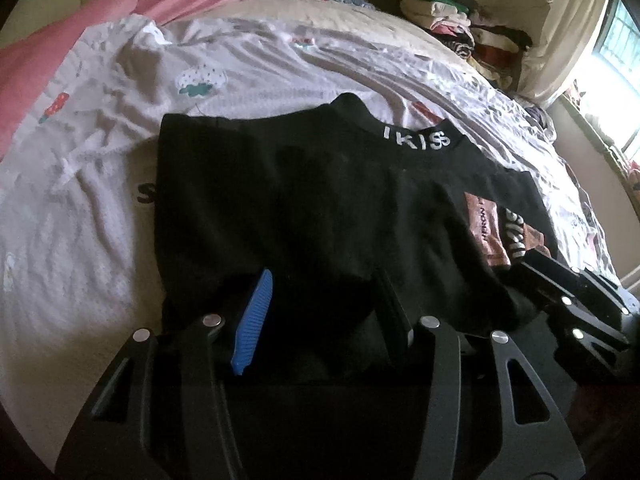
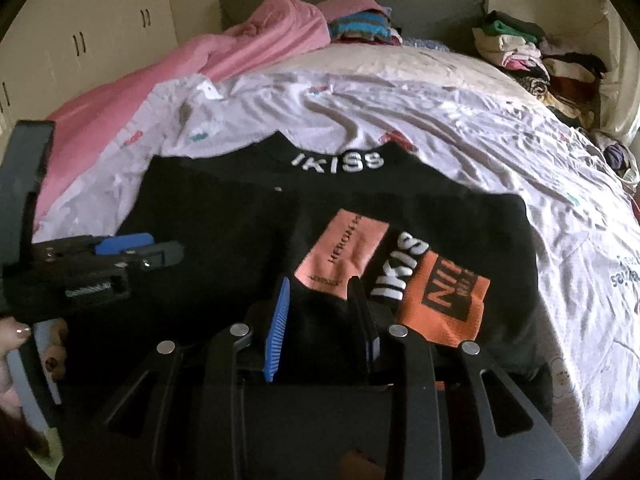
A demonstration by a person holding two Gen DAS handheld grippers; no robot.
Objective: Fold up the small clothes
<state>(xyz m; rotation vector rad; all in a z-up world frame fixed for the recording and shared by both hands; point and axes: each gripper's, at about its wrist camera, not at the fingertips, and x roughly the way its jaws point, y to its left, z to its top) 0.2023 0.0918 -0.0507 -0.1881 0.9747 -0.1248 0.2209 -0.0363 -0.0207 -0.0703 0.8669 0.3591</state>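
Note:
A black top (image 1: 300, 184) with white "IKISS" lettering on its collar lies flat on the bed sheet (image 1: 280, 60), collar away from me. A sleeve with pink and orange patches (image 2: 400, 272) is folded over its right side. My left gripper (image 1: 324, 280) hangs over the near hem, its jaws apart with dark cloth between them. From the right wrist view the left gripper (image 2: 160, 250) sits at the top's (image 2: 224, 208) left edge. My right gripper (image 2: 320, 282) is open over the sleeve's black cuff. It also shows in the left wrist view as the right gripper (image 1: 536, 260).
A pink blanket (image 2: 240, 56) is bunched at the far left. Folded clothes are piled at the back right (image 2: 532, 56), and a striped stack (image 2: 360, 26) lies by the headboard. A hand's fingers (image 2: 20, 332) show at the lower left. A window (image 1: 616, 28) is on the right.

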